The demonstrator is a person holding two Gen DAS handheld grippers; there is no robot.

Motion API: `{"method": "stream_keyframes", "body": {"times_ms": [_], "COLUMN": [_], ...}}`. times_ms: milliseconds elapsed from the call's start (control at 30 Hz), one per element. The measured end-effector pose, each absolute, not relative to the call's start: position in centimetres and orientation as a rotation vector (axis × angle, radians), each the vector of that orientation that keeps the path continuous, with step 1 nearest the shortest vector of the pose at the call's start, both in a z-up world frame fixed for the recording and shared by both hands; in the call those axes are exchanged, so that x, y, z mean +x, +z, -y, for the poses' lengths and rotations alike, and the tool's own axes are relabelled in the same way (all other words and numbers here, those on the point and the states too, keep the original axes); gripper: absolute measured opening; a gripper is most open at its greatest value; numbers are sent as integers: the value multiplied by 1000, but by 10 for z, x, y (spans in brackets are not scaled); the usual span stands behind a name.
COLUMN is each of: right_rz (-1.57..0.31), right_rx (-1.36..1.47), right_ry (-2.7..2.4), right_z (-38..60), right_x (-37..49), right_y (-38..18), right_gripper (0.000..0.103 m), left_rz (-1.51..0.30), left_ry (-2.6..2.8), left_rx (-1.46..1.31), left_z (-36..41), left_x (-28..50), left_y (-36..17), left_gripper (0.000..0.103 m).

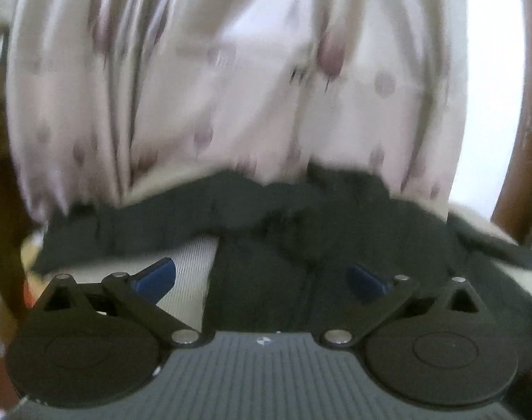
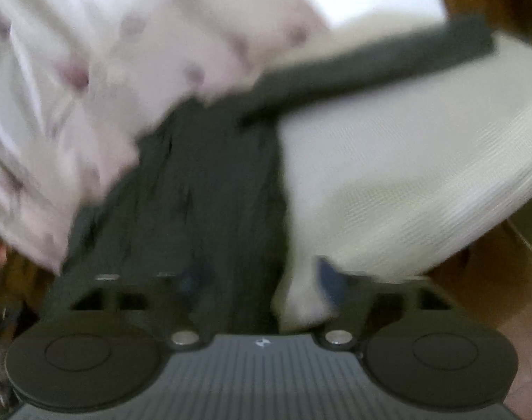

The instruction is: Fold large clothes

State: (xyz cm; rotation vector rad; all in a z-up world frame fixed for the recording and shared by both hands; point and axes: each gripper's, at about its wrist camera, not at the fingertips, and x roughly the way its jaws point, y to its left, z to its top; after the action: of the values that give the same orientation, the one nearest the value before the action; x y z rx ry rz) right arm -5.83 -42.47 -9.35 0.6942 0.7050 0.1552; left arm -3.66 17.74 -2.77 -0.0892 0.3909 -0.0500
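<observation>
Blurred right claw [image 2: 262, 280] spread over dark garment [image 2: 209, 182].

A pale pink curtain with faded mauve spots [image 1: 202, 80] hangs in soft folds across the background, blurred in both views. A white ribbed fabric surface [image 2: 406, 182] lies below it. A dark brown wooden post [image 1: 521, 161] curves up the right edge.

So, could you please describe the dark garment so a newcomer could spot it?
Look at the pale ribbed bed cover. The dark garment lies crumpled across it, below a hanging pink spotted cloth. It is the only near-black thing there.
</observation>
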Motion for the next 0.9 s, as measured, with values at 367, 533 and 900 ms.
{"method": "stream_keyframes", "body": {"times_ms": [367,533,900], "right_rz": [-482,-500,-446], "right_rx": [1175,1203,1202], "right_ry": [-103,-219,-338], "right_z": [575,617,651], "right_x": [-15,24,82], "right_y": [-114,-136,-154], "right_gripper": [87,87,85], "left_rz": [-392,-387,-463], "left_ry": [-77,0,84], "left_rx": [-191,-106,-261], "left_z": [-94,-69,-101], "left_x": [73,120,174], "left_y": [-40,-62,-122], "left_gripper": [103,103,103]}}
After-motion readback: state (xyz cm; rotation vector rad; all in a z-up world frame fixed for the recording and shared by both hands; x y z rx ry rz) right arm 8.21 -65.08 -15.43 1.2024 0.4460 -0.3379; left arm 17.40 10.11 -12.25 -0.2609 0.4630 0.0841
